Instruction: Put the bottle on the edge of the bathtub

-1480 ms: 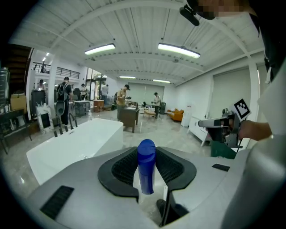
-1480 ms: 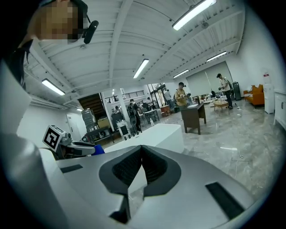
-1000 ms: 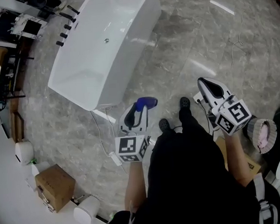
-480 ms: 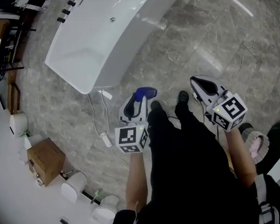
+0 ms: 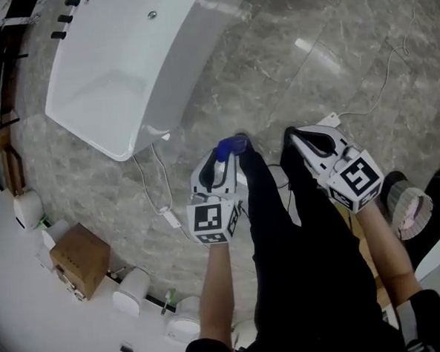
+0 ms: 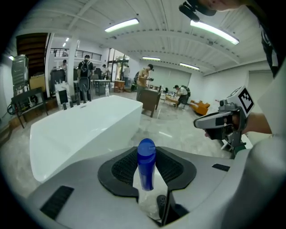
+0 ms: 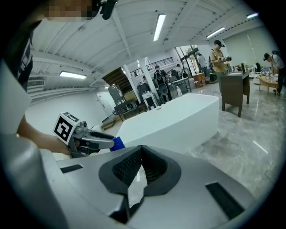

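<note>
The slim blue plastic bottle [image 6: 146,165] is clamped in the left tongs [image 5: 225,155] over the grey marble floor [image 5: 288,78], well apart from the white freestanding bathtub [image 5: 180,66] (placing it remains undone). The right tongs [image 7: 140,156] are closed and empty.

Bottle [image 6: 146,165] blue; bathtub [image 5: 110,81] white; floor [image 5: 273,71] grey, marble-veined; cardboard box [image 5: 80,260] brown; person's trousers [image 5: 300,278] black.
</note>
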`<state>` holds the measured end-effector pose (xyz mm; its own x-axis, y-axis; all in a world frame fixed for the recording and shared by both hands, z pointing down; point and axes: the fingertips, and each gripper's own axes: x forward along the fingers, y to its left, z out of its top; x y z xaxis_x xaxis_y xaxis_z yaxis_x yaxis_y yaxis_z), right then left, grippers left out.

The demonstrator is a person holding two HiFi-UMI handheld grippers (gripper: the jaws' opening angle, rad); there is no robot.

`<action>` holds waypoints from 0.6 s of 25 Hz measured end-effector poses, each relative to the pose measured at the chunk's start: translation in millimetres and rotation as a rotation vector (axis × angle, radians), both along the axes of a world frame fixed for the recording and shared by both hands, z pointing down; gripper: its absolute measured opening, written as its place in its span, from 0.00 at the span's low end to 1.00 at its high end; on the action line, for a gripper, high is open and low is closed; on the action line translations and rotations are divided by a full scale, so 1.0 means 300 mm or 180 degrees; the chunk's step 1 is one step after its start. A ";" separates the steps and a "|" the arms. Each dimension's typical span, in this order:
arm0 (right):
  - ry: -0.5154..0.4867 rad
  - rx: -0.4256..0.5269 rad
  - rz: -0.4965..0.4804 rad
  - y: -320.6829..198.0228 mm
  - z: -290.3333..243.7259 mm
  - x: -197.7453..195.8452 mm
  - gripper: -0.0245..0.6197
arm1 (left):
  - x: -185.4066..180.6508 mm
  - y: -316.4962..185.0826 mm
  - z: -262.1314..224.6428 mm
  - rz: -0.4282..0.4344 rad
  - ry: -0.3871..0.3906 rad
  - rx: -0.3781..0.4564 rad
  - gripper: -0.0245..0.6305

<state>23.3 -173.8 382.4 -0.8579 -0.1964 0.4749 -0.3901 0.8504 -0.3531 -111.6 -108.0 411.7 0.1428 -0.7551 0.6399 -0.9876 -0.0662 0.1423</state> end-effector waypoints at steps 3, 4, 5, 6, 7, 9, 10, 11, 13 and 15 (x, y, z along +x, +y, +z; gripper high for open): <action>0.0042 -0.0112 0.0050 -0.014 0.120 -0.054 0.06 | -0.045 -0.039 0.136 0.0125 -0.0006 -0.0097 0.24; 0.0056 -0.0137 0.0072 -0.015 0.157 -0.071 0.06 | -0.060 -0.044 0.183 0.0165 0.0002 -0.0131 0.24; 0.0073 -0.0152 0.0099 -0.015 0.192 -0.089 0.06 | -0.078 -0.048 0.231 0.0192 0.0018 -0.0161 0.24; 0.0097 -0.0163 0.0131 -0.017 0.228 -0.106 0.06 | -0.098 -0.053 0.279 0.0203 0.0034 -0.0184 0.24; 0.0129 -0.0181 0.0164 -0.019 0.266 -0.124 0.06 | -0.119 -0.057 0.328 0.0205 0.0041 -0.0205 0.24; 0.0167 -0.0234 0.0207 -0.014 0.352 -0.155 0.06 | -0.157 -0.059 0.429 0.0224 0.0020 -0.0265 0.24; 0.0160 -0.0250 0.0203 -0.006 0.398 -0.169 0.06 | -0.174 -0.058 0.481 0.0242 0.0003 -0.0305 0.24; 0.0143 -0.0252 0.0187 0.000 0.444 -0.183 0.06 | -0.191 -0.061 0.534 0.0259 -0.0011 -0.0345 0.24; 0.0132 -0.0256 0.0189 -0.008 0.535 -0.210 0.06 | -0.224 -0.076 0.642 0.0276 -0.0027 -0.0409 0.24; 0.0142 -0.0281 0.0233 -0.022 0.620 -0.233 0.06 | -0.247 -0.084 0.744 0.0296 -0.0042 -0.0454 0.24</action>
